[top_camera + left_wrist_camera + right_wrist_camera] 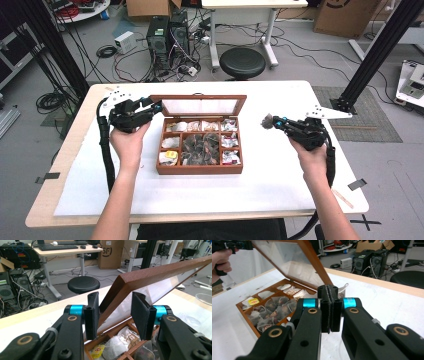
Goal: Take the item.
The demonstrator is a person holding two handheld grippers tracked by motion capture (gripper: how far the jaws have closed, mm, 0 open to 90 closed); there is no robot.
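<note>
Right gripper (276, 121) with jaws pressed together on a small grey tea bag (267, 120), held in the air to the right of the box (200, 169), near but not touching. Probably the bag just taken out, or about to go in; to enter, a move to the left over the compartments.

Left gripper (114, 315) with jaws apart, around the left corner of the lid (160, 271), pads not clearly touching the wood. Lid raised and tilted back, long edge running across the table. Box in the middle of the table (280, 190), between both hands, nearer to the left one.
</note>
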